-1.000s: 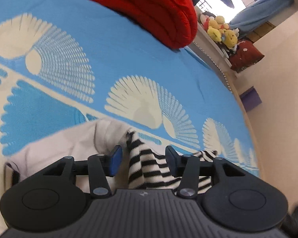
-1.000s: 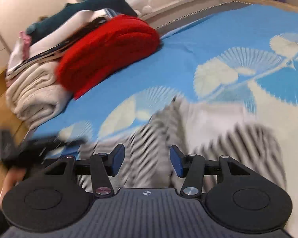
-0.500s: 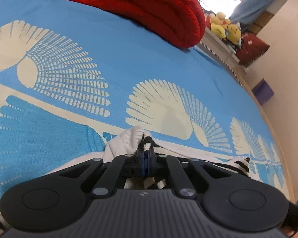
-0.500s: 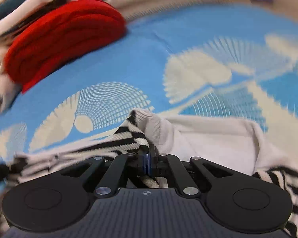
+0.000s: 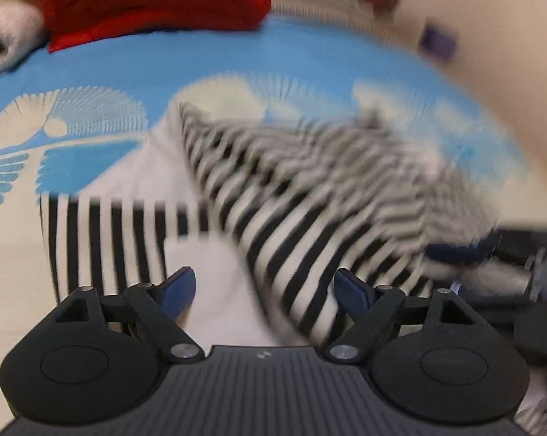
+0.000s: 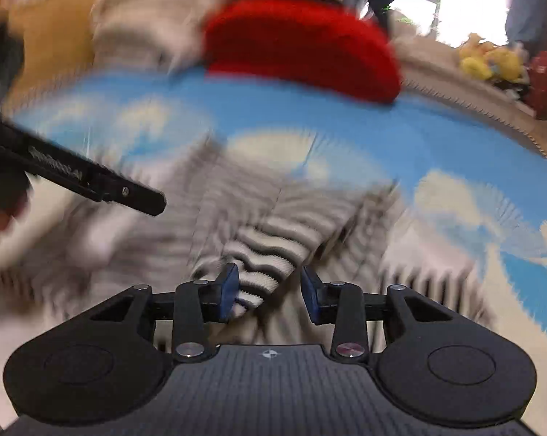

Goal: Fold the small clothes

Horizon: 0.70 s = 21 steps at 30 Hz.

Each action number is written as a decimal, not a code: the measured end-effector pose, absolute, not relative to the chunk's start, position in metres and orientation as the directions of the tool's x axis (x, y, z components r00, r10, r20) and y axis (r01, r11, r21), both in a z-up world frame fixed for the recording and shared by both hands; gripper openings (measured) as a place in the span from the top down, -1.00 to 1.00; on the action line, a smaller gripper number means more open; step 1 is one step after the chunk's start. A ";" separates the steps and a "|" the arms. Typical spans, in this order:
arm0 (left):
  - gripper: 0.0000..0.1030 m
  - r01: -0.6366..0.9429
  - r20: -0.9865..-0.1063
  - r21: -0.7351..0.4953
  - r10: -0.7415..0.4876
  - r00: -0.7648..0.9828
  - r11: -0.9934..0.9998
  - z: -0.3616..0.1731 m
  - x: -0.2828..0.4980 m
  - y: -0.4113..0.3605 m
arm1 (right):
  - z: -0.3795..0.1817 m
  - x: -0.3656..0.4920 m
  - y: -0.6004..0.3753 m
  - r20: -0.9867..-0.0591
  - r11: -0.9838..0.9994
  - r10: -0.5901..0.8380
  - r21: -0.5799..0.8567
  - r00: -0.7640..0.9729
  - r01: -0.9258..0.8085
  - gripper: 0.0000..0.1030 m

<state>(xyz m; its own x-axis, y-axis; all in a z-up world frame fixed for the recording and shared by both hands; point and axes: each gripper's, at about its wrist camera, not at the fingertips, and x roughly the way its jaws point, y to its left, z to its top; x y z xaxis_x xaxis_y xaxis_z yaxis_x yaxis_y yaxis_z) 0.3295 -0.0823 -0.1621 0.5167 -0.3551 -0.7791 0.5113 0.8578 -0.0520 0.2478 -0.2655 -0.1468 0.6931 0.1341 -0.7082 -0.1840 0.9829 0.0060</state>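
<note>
A small black-and-white striped garment (image 5: 309, 225) with a white panel lies on the blue patterned bedspread (image 5: 200, 54), one striped part laid slantwise over it. My left gripper (image 5: 264, 289) hovers over its near edge. Its jaws are opening wide and the pads press on nothing. In the right wrist view a striped fold (image 6: 273, 254) of the same garment (image 6: 237, 196) sits between the opening jaws of my right gripper (image 6: 269, 285), against the left pad only. Each view shows the other gripper: the right one (image 5: 491, 258) and the left one (image 6: 91, 178). Both views are motion-blurred.
A folded red blanket (image 5: 153, 0) and beige blankets (image 5: 8, 29) lie at the far side of the bed. Plush toys (image 6: 491, 61) sit on the ledge by the window. A purple box (image 5: 438, 40) stands by the cream wall on the right.
Half a second ago both grippers were shut on the garment's edge. Both have since opened and swung across, and the striped part now lies folded over the garment.
</note>
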 end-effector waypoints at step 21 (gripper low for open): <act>-0.99 0.201 -0.701 -0.029 -0.163 0.694 0.979 -0.077 0.030 0.045 | -0.075 -0.058 -0.268 -0.749 0.976 0.015 0.154 0.662 0.153 -0.54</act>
